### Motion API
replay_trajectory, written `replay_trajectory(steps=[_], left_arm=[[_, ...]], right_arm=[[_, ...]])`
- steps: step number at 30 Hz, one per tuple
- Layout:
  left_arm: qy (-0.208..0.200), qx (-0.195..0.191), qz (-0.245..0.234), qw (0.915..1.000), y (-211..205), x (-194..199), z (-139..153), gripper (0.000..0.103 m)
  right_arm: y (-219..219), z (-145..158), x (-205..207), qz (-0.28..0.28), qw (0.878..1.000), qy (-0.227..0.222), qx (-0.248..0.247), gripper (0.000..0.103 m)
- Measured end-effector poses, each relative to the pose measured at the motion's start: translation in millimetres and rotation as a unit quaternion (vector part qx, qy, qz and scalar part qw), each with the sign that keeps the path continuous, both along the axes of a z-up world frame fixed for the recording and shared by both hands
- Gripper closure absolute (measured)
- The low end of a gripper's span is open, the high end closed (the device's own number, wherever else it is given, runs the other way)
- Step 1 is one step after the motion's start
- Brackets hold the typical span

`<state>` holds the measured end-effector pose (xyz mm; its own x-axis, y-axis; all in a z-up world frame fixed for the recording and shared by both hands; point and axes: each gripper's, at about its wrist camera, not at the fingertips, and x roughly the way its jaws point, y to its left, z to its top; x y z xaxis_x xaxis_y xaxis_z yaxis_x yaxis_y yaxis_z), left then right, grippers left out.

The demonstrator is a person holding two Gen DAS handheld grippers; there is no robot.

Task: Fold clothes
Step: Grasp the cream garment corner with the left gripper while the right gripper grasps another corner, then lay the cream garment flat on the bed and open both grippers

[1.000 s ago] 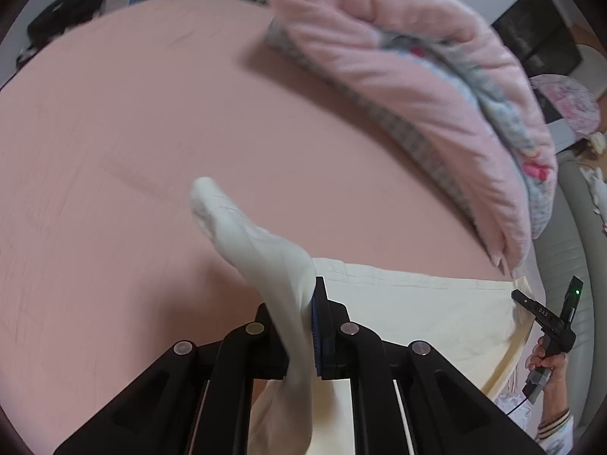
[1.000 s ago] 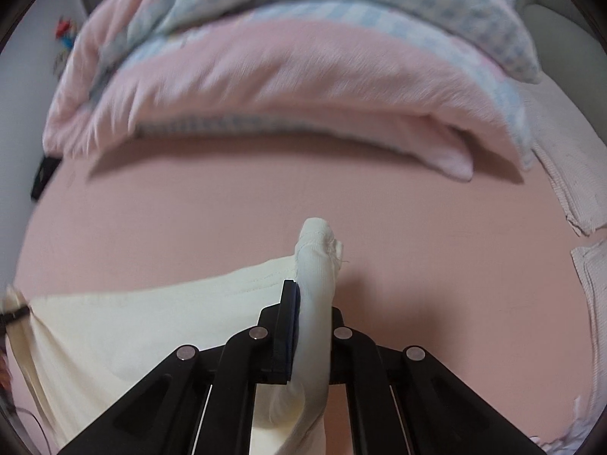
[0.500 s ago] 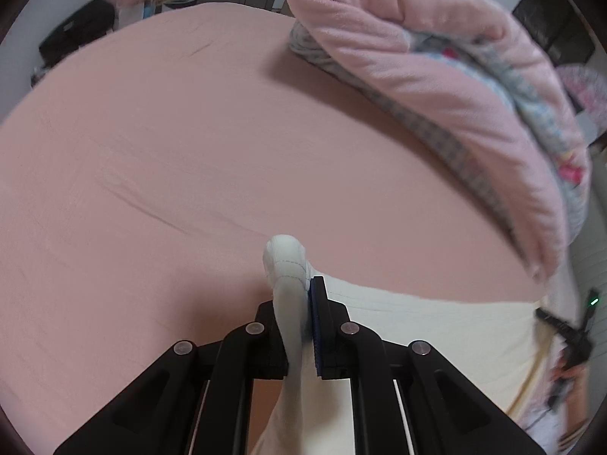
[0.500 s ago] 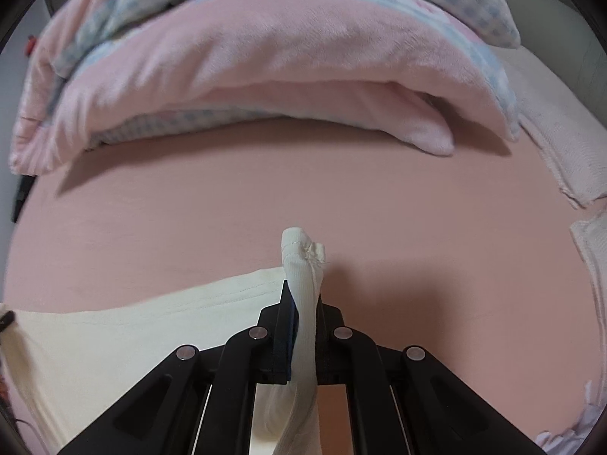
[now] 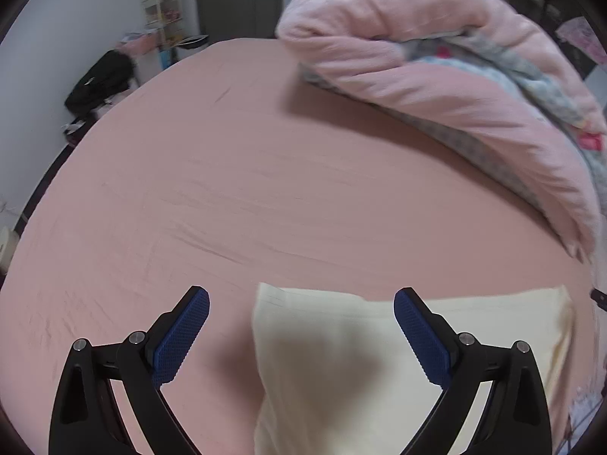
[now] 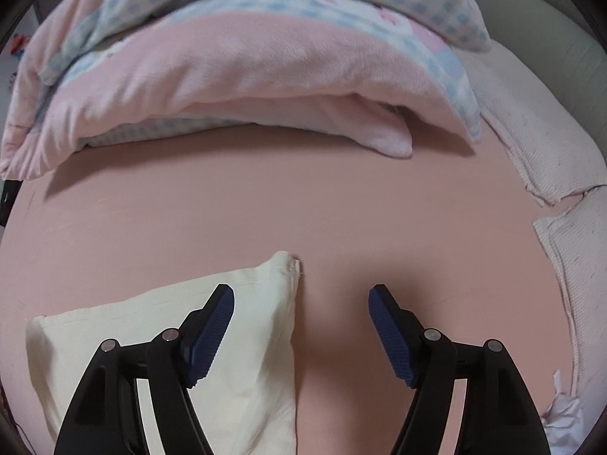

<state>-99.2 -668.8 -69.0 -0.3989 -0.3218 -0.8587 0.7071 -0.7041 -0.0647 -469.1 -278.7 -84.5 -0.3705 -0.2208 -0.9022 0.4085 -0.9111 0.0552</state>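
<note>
A: Now, entry: cream garment lies flat on the pink bed sheet, on the near side of the rolled pink quilt and well apart from it.

B: Jaws?

A: Left gripper stands spread as wide as it goes, nothing between the pads; jaws have just been opening. Right gripper likewise spread wide and empty, jaws also just opened. The cloth lies below both, unpinched.

B: Where does the garment sit relative to each?

A: Taking the garment as landmark: left gripper hangs over its left far corner, one finger off the cloth over bare sheet, the other over cloth. Right gripper hangs over its right far corner, left finger over cloth, right finger over sheet.

B: Long axis?

A: Far edge runs side to side between the two grippers. Judgement: each hand is nearest its own corner, so neither needs to cross; the next fold probably depends on regrasping along that edge.
</note>
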Motion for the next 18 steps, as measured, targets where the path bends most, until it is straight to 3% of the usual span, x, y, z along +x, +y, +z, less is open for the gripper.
replay_trajectory(steps=[5,11,18], left_arm=[[0.009,-0.012,-0.032,0.9994,29,14,20,0.004],[0.015,-0.003,-0.033,0.9993,49,43,36,0.004],[0.034,0.041,-0.009,0.9986,58,89,47,0.004]], right_arm=[[2,30,23,0.014,1.0,0.001,-0.021,0.03],[4,64,55,0.028,0.999,0.009,-0.017,0.03],[6,98,102,0.049,0.998,0.028,-0.018,0.03]])
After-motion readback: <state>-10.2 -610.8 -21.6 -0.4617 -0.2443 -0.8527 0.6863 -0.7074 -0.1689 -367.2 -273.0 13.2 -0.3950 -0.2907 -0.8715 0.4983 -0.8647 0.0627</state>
